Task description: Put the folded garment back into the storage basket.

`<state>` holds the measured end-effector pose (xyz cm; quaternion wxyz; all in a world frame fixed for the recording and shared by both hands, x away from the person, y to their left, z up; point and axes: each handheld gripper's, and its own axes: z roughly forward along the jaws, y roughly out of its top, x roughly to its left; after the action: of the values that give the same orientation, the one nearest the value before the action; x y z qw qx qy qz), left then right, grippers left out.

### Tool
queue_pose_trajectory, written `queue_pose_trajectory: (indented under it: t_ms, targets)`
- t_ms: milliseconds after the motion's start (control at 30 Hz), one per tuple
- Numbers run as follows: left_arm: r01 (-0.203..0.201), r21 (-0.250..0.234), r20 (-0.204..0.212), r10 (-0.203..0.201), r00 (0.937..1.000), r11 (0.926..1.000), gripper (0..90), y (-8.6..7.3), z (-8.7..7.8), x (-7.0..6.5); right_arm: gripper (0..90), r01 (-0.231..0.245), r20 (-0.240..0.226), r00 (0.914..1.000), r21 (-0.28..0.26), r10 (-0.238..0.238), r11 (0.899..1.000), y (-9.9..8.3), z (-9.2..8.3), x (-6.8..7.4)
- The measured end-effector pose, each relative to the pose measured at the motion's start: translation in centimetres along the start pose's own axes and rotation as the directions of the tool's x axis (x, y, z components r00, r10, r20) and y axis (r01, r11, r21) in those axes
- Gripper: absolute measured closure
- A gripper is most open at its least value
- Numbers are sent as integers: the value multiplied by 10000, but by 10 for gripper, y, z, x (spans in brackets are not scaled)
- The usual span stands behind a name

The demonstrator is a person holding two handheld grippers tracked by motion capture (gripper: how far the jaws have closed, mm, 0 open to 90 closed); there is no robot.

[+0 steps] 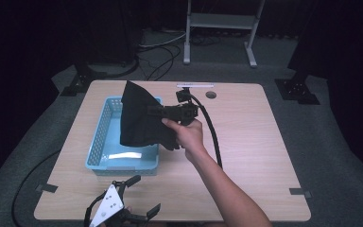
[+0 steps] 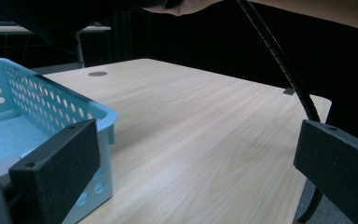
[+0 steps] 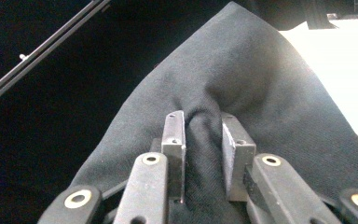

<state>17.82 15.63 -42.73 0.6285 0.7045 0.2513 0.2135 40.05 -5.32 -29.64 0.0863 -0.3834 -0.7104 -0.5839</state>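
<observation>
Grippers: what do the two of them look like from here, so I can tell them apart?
The left gripper is black with a grey three-cornered plate on top and thick black foam-like pads. The right gripper is black, its linkage arms showing brass-coloured rivets, and trails a ribbed black cable. The forearm is bare, with no sleeve.

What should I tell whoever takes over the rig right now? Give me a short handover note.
Right claw: shut on the black cloth, holding it up in the air above the blue basket.
Left claw: open, holding nothing, low at the near edge of the table beside the basket's near corner.
Done: the cloth is picked up.
Left: it looks bound for the basket, so probably lower it in and let go. The cloth hangs over the basket's right side, so centre it first.
</observation>
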Motion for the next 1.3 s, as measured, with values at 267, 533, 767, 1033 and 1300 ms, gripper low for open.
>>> queue_pose_trajectory:
  t_ms: [267, 533, 767, 1033, 1300]
  targets:
    - [23, -2, -15, -23, 10000, 10000, 0, 0, 0, 0, 746, 224, -88, 9997, -21, -224, 9997, 8, 10, 12]
    - [-13, 11, -12, 13, 10000, 10000, 0, 0, 0, 1, 746, 346, -240, 9991, 84, -344, 9994, 12, 23, 19]
    - [21, -4, -11, -21, 10000, 10000, 0, 0, -1, 0, 745, 493, -389, 9981, 472, -475, 9977, 6, 35, 18]
    - [-24, 57, 40, 24, 10000, 10000, 0, 0, 0, -1, 745, 173, -452, 9989, 533, -149, 9984, 2, 44, 10]
    - [-34, 13, -36, 34, 10000, 10000, 0, 0, -1, -1, 746, -36, -401, 9992, 543, 58, 9985, -2, 53, 5]
